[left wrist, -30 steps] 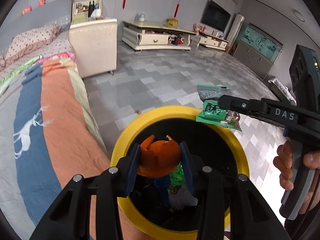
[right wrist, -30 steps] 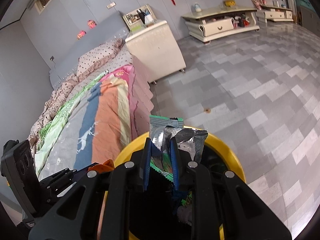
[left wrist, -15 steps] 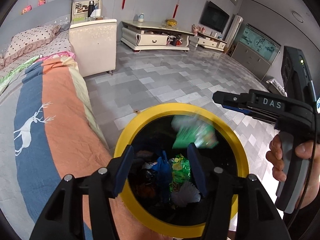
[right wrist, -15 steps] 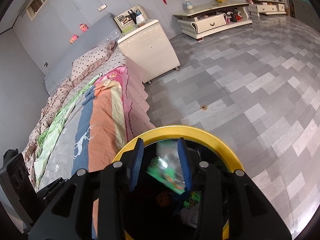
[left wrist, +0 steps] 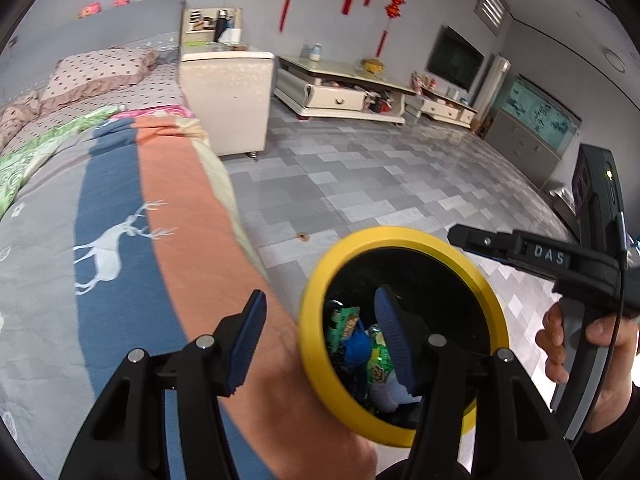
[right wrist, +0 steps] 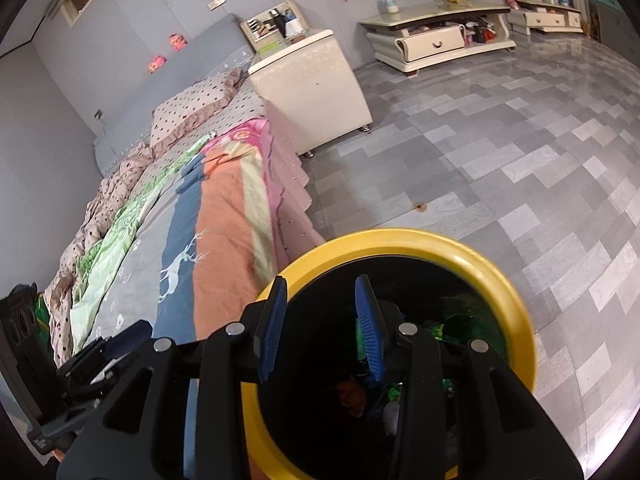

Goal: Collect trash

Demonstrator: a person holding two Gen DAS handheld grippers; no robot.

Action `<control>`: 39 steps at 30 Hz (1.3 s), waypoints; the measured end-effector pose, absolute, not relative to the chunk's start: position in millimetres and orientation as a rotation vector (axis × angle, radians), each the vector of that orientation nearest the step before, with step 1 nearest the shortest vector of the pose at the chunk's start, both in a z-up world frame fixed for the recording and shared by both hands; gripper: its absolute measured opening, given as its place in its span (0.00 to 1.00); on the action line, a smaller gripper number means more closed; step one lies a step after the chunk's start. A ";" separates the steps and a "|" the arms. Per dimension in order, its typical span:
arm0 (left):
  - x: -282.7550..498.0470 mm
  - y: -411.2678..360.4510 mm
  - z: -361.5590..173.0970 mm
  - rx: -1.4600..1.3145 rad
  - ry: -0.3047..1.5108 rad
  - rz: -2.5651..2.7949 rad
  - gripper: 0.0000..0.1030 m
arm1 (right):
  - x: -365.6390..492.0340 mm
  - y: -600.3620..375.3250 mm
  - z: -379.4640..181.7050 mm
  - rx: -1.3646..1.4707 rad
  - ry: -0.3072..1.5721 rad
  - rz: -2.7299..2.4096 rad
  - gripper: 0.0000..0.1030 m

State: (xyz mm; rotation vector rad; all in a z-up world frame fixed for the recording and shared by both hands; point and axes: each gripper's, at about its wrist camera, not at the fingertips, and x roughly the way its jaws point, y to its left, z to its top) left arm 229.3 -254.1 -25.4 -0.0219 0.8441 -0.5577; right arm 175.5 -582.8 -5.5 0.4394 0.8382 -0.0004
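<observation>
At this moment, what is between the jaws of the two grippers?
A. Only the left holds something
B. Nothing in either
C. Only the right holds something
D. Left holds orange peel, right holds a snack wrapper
B: the left gripper and right gripper both show bare blue pads with open space between them, while the wrappers lie inside the yellow-rimmed bin.

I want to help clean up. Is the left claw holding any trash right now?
No, the left gripper is open with nothing between its blue pads, and the wrappers lie inside the yellow bin.
</observation>
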 end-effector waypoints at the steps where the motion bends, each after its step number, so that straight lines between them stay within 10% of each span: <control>1: 228.8 -248.9 -24.7 -0.029 0.843 -0.549 0.52 | 176.9 -577.9 -4.3 0.436 0.839 0.006 0.33; 39: 202.2 44.9 -63.8 -0.202 0.855 -0.074 0.52 | 207.6 -273.0 -28.1 0.180 0.930 0.372 0.38</control>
